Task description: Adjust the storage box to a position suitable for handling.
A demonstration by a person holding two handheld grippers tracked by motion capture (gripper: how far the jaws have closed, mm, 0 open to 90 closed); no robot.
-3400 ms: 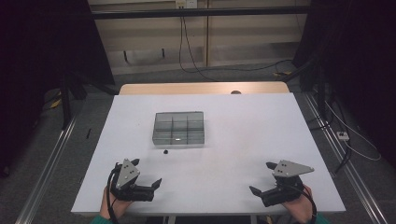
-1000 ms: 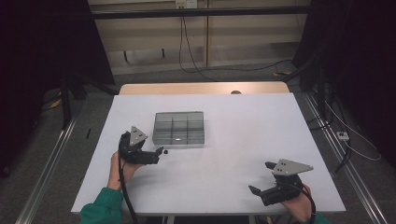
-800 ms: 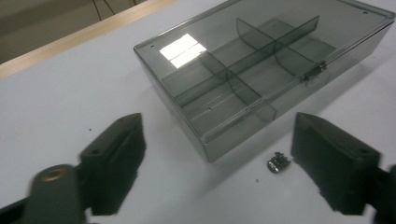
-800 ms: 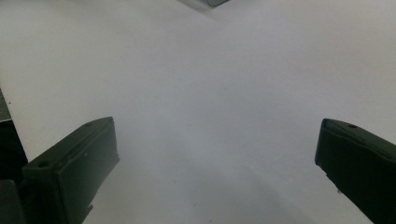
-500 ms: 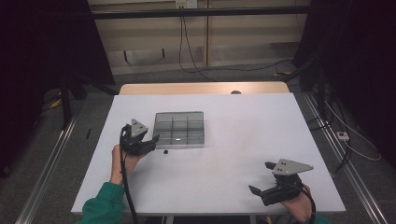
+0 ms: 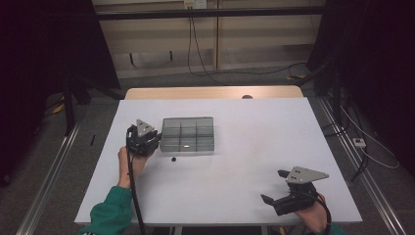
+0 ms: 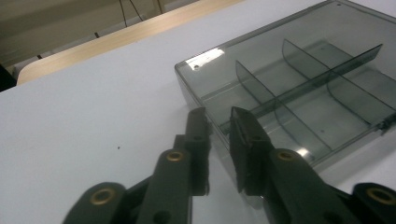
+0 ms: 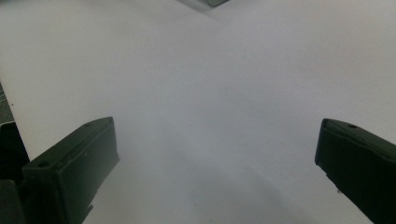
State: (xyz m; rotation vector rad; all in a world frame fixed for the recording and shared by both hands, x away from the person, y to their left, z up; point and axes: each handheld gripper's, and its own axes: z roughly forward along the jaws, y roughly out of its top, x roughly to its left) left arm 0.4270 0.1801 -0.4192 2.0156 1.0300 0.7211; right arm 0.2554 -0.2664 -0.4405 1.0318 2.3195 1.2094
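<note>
**Left gripper takes hold of the tray wall; the rest is still to do**

A dim room with cables along the far wall surrounds the white rectangular table (image 6: 235, 147). Toward its far left part sits the smoky transparent plastic tray with six compartments (image 6: 188, 134), apparently empty. The left gripper (image 7: 219, 122) has just been closing, its jaws now narrow astride the tray's near left wall, seemingly gripping it. Just off the tray's near edge lies a small dark object (image 6: 172, 158), untouched. The right gripper (image 6: 275, 187) rests wide open by the near right corner.
</note>
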